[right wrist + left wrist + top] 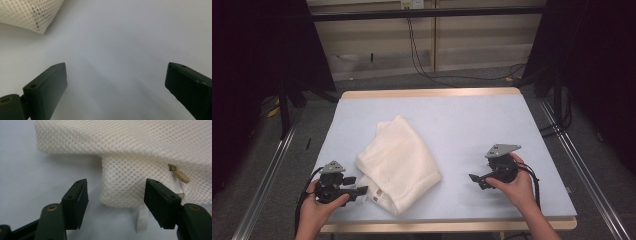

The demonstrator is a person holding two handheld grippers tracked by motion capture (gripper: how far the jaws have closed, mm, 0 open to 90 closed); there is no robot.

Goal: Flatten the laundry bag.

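A cream mesh bag lies crumpled on the pale blue table, left of the middle. At its near left corner is my left gripper, held in a hand. In the left gripper view the jaws stand apart, and a folded corner of the mesh bag sits between them with a gap on the left side. A tan zipper pull and a white label show by the right jaw. My right gripper rests open over bare table, with the mesh bag off at the upper left.
The table's wooden front edge runs just behind both hands. Metal rails flank the table on the floor. Black cables trail across the floor beyond the far edge, and dark curtains hang on both sides.
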